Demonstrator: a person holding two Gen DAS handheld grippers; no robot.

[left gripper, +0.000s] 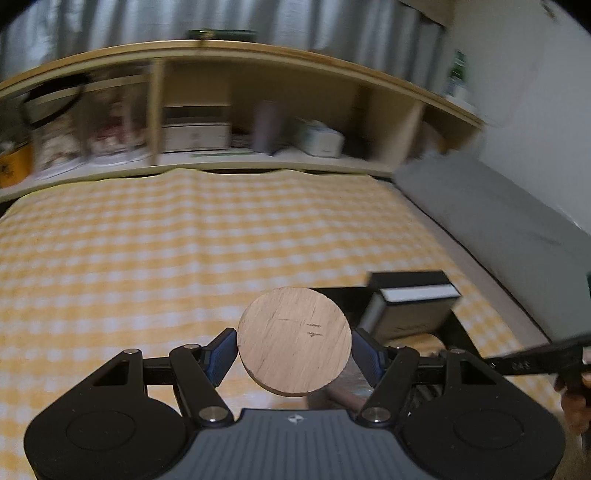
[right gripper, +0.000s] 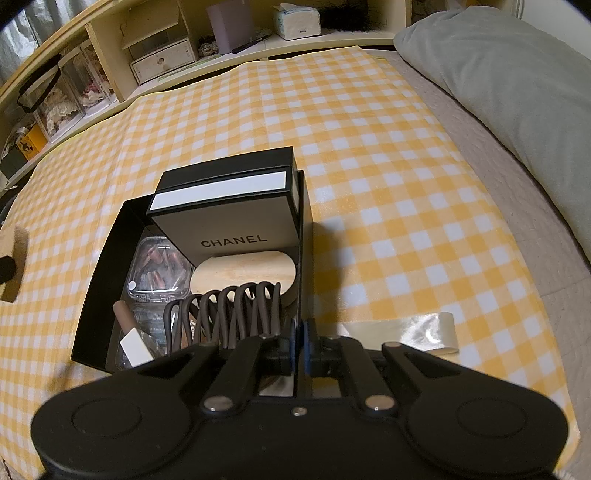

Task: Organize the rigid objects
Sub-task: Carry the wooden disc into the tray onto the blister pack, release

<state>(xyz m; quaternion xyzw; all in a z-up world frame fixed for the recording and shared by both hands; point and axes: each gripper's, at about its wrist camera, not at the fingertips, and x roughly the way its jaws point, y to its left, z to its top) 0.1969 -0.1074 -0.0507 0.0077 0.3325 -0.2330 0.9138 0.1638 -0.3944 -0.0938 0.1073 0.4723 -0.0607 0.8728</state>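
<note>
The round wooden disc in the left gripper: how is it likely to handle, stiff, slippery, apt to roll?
The wooden disc looks like a stiff, flat slab, so it should not flex. The left gripper grips only its curved edge, so it may pivot or slip. Set on edge it would probably roll; laid flat it should stay put.

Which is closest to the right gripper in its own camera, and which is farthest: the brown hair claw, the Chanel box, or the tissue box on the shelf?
From the right gripper:
1. Brown hair claw, just ahead and a little left, inside the black box.
2. Chanel box, farther back, standing in the same black box.
3. Tissue box, far away on the shelf, beyond the checked cloth.
</note>
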